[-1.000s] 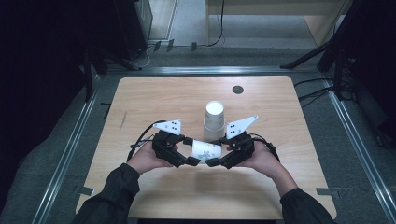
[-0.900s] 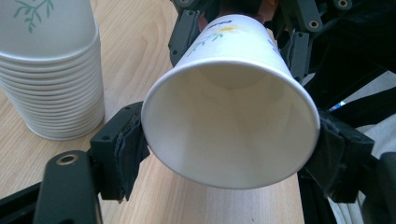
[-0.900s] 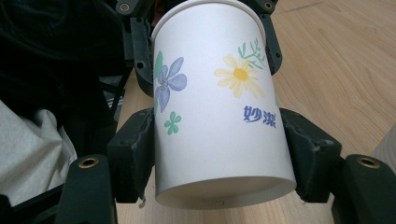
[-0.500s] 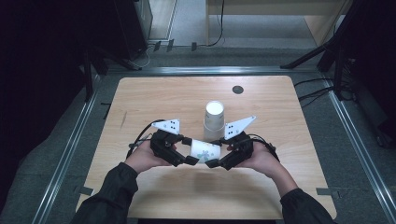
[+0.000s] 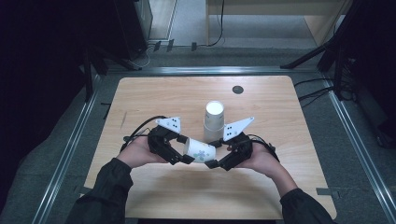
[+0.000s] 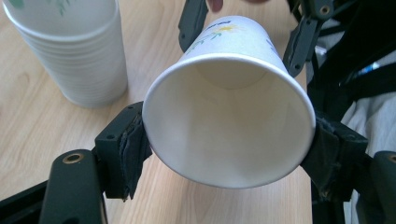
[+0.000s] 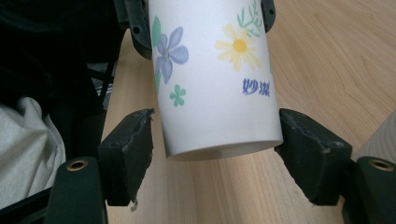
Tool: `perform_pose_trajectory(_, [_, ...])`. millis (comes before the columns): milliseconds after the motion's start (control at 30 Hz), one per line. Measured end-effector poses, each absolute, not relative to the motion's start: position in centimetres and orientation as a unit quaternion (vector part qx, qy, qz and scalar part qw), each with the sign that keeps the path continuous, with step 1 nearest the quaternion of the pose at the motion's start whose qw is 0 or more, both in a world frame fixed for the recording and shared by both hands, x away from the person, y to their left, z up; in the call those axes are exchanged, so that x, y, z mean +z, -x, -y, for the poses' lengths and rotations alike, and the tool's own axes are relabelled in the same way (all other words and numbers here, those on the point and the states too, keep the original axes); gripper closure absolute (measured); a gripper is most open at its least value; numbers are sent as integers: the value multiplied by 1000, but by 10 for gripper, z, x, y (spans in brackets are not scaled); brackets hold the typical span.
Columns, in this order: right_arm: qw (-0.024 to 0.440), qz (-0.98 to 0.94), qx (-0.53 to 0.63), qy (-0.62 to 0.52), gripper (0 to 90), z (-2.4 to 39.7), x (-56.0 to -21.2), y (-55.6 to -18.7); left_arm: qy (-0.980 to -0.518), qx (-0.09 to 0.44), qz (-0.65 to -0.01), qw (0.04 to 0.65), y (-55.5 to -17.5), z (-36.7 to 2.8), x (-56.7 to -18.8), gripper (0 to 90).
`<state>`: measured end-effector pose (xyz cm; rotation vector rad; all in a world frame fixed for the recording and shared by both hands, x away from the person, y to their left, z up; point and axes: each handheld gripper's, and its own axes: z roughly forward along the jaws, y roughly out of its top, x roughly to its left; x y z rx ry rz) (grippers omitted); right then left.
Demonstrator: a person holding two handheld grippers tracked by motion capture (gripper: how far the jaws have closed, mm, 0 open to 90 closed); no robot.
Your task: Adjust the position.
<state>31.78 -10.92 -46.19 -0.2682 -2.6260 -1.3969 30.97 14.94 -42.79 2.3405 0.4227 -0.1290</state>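
A white paper cup (image 5: 201, 150) printed with flowers lies on its side just above the table, between my two grippers. My left gripper (image 5: 185, 150) has just closed its jaws on the cup's open rim (image 6: 229, 126), with both pads (image 6: 133, 149) pressed against it. My right gripper (image 5: 215, 154) has just opened its jaws. They stand around the cup's base end (image 7: 215, 102), and a thin gap shows at the left pad (image 7: 135, 154). A stack of upside-down paper cups (image 5: 214, 120) stands just behind the grippers.
The wooden table (image 5: 154, 93) has a small dark round disc (image 5: 237, 89) near its far edge. The cup stack (image 6: 70, 51) stands close beside the held cup. Metal rails run along the table's left and right sides.
The cup stays on its side between the two grippers and both hands have hardly shifted. The high view is too small to show any jaw movement.
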Motion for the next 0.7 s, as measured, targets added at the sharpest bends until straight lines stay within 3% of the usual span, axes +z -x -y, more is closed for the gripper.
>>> perform_pose_trajectory(267, [75, 882, -456, 87, 285, 104, -466, -317, -938, -56, -168, 297, -313, -136, -432, 242])
perform_pose_trajectory(700, [76, 891, -441, 74, 311, 94, -474, -316, -944, -62, -151, 286, -312, -121, -430, 241])
